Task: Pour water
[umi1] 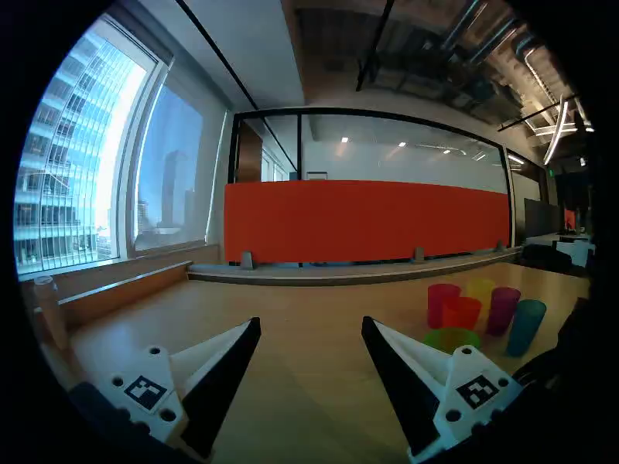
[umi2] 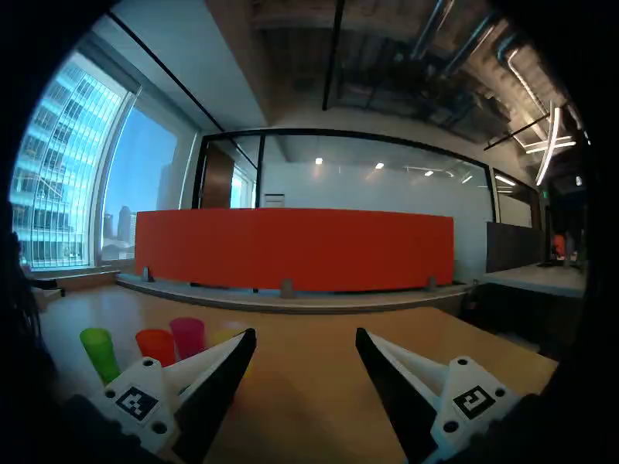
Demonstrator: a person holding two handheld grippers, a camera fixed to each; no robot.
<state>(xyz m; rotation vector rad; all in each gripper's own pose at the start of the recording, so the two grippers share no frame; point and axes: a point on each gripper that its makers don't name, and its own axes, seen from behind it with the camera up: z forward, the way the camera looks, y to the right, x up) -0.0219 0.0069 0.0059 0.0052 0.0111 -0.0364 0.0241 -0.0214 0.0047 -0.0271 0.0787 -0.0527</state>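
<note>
An office — wooden desk [umi1: 309, 309] with an orange divider panel [umi1: 364, 220], glass-walled room [umi1: 402, 151] behind, tall windows [umi1: 77, 155] at left, exposed pipes [umi1: 464, 46] upper right.

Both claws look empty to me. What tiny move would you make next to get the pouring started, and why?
Probably turn the left gripper rightward toward the coloured cups. Its jaws stand open on nothing, aimed at bare table, while the cups cluster off to its right. I cannot tell which cup holds water.
</note>
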